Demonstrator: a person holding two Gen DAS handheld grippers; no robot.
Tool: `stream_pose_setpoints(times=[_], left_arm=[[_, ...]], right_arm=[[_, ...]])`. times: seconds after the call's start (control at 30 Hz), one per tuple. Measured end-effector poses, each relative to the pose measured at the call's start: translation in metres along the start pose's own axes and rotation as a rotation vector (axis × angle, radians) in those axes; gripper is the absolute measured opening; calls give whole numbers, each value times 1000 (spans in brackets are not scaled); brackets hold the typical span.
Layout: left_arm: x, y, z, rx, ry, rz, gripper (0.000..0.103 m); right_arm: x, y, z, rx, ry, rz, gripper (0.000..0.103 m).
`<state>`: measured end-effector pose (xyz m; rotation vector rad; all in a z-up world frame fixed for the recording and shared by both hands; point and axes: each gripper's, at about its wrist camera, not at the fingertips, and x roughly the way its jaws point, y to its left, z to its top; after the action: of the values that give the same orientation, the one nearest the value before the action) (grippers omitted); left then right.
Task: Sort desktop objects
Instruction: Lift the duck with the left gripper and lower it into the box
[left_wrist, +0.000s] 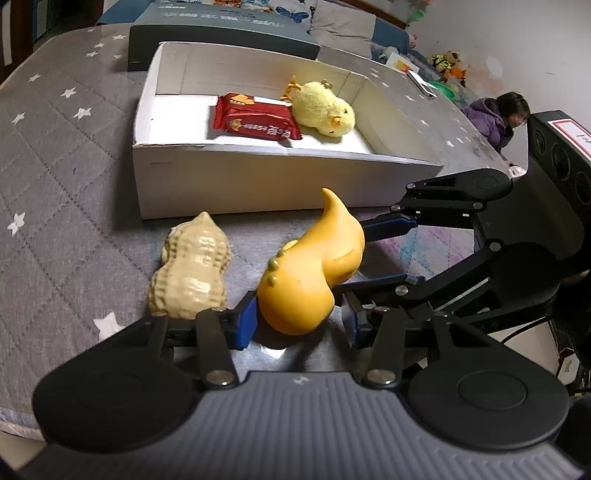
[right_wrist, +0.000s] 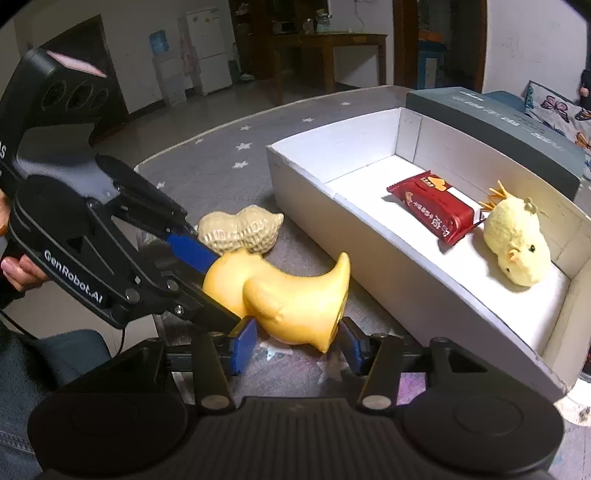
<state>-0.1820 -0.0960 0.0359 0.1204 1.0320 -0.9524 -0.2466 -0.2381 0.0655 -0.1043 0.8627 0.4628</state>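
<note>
A yellow rubber dinosaur toy (left_wrist: 306, 273) (right_wrist: 280, 291) lies on the grey star-patterned cloth, in front of a white open box (left_wrist: 221, 184) (right_wrist: 314, 192). My left gripper (left_wrist: 299, 325) (right_wrist: 221, 288) is shut on its rounded body, blue pads pressing both sides. My right gripper (right_wrist: 297, 345) (left_wrist: 354, 258) is shut on its other end, below the upturned tail. A beige peanut-shaped toy (left_wrist: 192, 269) (right_wrist: 240, 229) lies right beside the dinosaur. Inside the box are a red snack pack (left_wrist: 255, 118) (right_wrist: 432, 206) and a yellow plush chick (left_wrist: 325, 107) (right_wrist: 517, 243).
A dark grey lidded box (left_wrist: 221, 33) (right_wrist: 498, 122) stands behind the white one. A person in a purple jacket (left_wrist: 495, 118) sits beyond the table's far right edge. A hand (right_wrist: 18, 269) grips the left gripper's handle. Room furniture fills the background.
</note>
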Motion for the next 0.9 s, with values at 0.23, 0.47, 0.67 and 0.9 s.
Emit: stream_pose_setpoints(times=[0.23,0.47,0.67,0.9], left_arm=[[-15,-14,8,14,-38,-53,47],[-37,-34,49,104,-136,-69,46],[-11,-28,102,147,-140,-50,45],[40,-4,136,112,-41,-60,45]], right_arm=[[-29,5,1,19,-26,-47,49],[-74,5,24,-14,-112,-164,49],[-74,-32,52,21,-160,-251,47],[-33,-83,59,101,-101,-243,47]])
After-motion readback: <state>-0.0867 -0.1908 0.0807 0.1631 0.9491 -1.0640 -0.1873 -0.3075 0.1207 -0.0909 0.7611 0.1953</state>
